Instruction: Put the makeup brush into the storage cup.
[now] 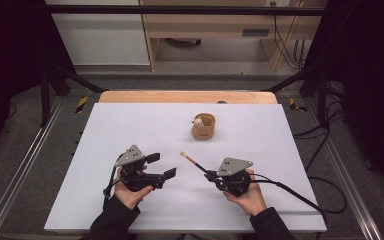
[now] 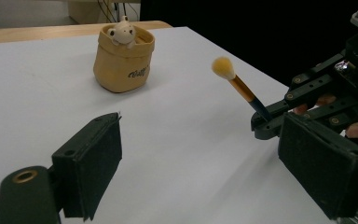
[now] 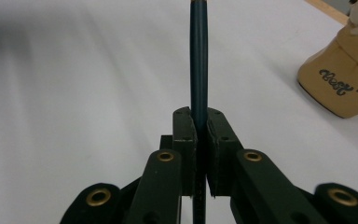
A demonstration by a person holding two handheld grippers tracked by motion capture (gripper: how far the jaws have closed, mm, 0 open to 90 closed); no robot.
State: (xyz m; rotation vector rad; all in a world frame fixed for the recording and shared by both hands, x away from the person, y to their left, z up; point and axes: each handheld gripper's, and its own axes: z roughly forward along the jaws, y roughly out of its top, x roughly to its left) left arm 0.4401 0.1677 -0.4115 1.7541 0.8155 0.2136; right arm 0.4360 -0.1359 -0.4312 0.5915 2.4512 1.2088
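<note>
My right gripper point(image 1: 209, 175) is shut on a makeup brush point(image 1: 194, 161) with a dark blue handle point(image 3: 198, 56), an orange ferrule and a pale tuft point(image 2: 223, 66). The brush slants up and away to the left, its tuft clear of the table. A tan fabric pouch point(image 1: 203, 126) with a small white bear figure point(image 2: 121, 31) at its rim stands upright at the centre back of the white table. My left gripper point(image 1: 161, 166) hovers at the front left, open, its jaws wide apart with nothing between them. In the left gripper view the right gripper point(image 2: 265, 121) sits at the right edge.
The white tabletop point(image 1: 130, 125) has a wooden strip point(image 1: 187, 96) along its far edge. Black frame posts and cables stand on the floor to both sides. A cable point(image 1: 290, 192) trails right from my right gripper.
</note>
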